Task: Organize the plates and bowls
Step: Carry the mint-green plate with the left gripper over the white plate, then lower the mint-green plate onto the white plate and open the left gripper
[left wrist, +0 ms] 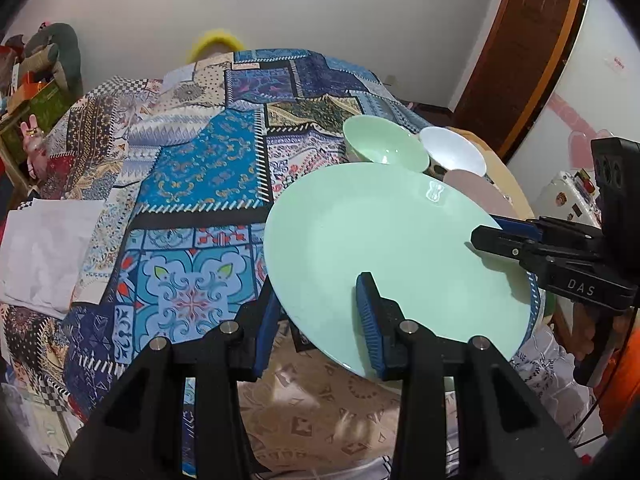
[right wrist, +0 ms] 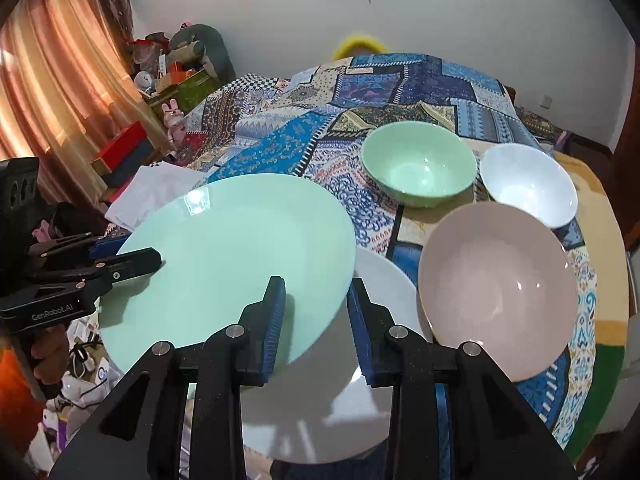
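Observation:
A large mint-green plate [left wrist: 384,248] [right wrist: 224,264] is held off the table by both grippers. My left gripper [left wrist: 320,292] is shut on its near rim; in the right wrist view the left gripper [right wrist: 132,254] bites the plate's left edge. My right gripper [right wrist: 316,284] is shut on the opposite rim, and the left wrist view shows the right gripper [left wrist: 486,228] at the plate's right. A white plate [right wrist: 360,380] lies partly under the green one. Beside it stand a pink bowl [right wrist: 500,292], a green bowl [right wrist: 420,164] and a white bowl [right wrist: 528,188].
A patchwork cloth [left wrist: 192,168] covers the table. A folded white cloth [left wrist: 44,248] lies at its left edge. Boxes and toys [right wrist: 168,76] crowd the far left by a curtain [right wrist: 52,92]. A white fridge [left wrist: 592,100] and a brown door [left wrist: 516,40] stand to the right.

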`<action>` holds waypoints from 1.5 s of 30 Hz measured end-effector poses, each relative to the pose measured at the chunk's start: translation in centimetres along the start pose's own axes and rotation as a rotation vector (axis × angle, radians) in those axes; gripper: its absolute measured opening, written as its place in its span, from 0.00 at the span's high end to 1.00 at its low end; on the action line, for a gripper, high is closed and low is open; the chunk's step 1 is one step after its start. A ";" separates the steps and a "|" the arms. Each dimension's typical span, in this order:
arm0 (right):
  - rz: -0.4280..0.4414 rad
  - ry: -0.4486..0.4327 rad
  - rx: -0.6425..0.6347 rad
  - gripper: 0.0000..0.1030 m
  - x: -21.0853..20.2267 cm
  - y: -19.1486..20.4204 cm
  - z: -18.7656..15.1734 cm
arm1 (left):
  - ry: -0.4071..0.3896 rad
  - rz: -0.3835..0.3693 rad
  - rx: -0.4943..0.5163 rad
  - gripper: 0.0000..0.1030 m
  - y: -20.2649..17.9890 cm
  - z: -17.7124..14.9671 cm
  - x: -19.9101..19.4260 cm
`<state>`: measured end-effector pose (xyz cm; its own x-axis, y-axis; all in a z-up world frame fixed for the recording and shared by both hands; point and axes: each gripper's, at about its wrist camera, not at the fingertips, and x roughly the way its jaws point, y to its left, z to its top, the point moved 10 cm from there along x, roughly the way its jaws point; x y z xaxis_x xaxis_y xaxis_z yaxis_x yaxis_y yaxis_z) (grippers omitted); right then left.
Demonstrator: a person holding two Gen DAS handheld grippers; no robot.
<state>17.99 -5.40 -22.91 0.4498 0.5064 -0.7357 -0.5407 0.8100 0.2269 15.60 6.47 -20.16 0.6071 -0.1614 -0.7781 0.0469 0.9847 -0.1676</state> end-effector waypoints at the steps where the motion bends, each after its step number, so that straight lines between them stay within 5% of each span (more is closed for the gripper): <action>1: -0.001 0.002 0.004 0.72 0.0 -0.1 -0.3 | 0.003 -0.001 0.002 0.63 -0.1 -0.1 0.1; 22: 0.010 0.067 0.111 0.72 0.6 -3.5 -5.0 | 0.105 -0.011 0.025 0.63 -3.0 -3.5 4.4; 45: 0.037 0.066 0.148 0.72 0.3 -4.2 -6.3 | 0.148 0.028 0.058 0.63 -3.3 -4.1 7.0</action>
<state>15.90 -10.49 -28.13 0.3815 0.5203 -0.7641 -0.4435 0.8282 0.3425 16.51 1.81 -27.54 0.4853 -0.1377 -0.8634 0.0800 0.9904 -0.1129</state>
